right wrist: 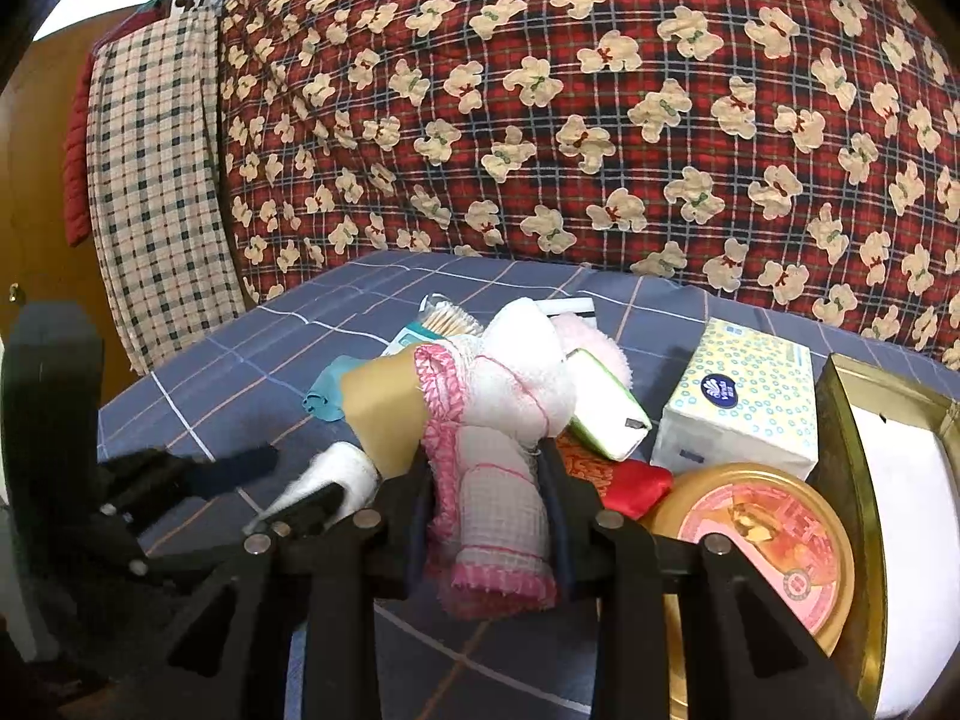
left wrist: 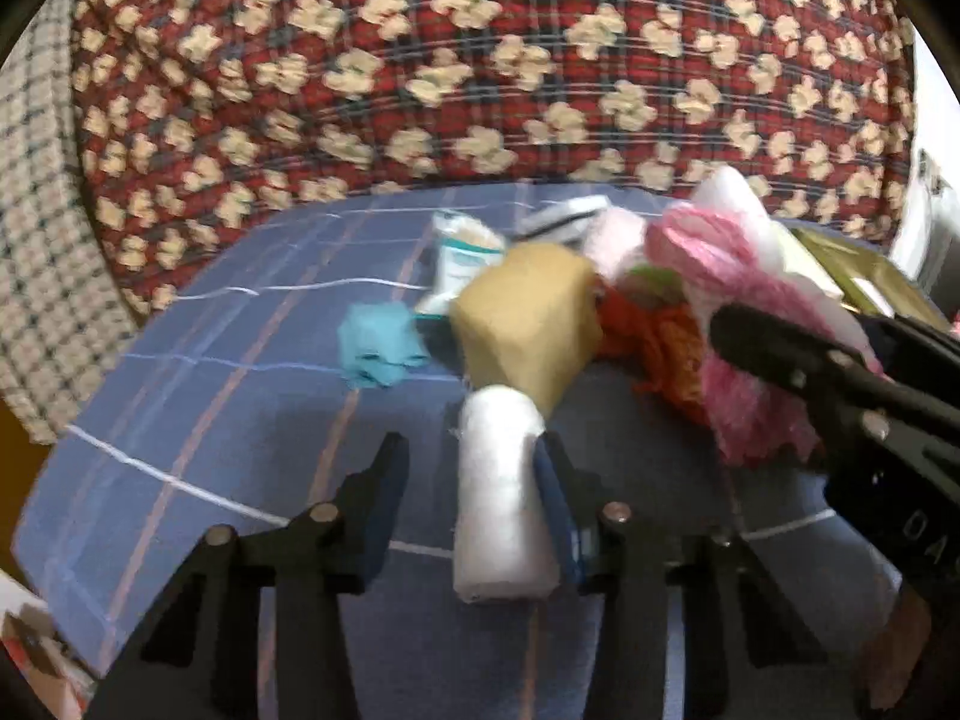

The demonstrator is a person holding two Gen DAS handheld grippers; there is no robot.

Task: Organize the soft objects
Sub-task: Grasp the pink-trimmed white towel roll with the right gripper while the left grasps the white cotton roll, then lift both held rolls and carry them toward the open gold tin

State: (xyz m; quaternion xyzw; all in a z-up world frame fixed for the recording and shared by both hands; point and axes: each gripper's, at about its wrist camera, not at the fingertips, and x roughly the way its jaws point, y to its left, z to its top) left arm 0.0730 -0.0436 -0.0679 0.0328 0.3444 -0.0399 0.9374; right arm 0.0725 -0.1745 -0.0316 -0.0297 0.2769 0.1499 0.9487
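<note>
Pink-trimmed white cloth (right wrist: 492,480): pinched between the fingers of the right gripper (right wrist: 489,480), above the blue checked bedsheet (right wrist: 198,414).
White roll (left wrist: 501,498): lying against the inner side of the left gripper's right finger; the left gripper (left wrist: 474,468) has its fingers spread wide.
Tan sponge (left wrist: 528,324): just behind the roll, touching it.
Teal rag (left wrist: 378,348): left of the sponge.
Tissue box (right wrist: 741,396): right of the pile, beside a gold tin (right wrist: 762,540).

Pink-trimmed white cloth (right wrist: 492,498) stands clamped upright; white roll (left wrist: 501,504) lies beside tan sponge (left wrist: 528,330).
</note>
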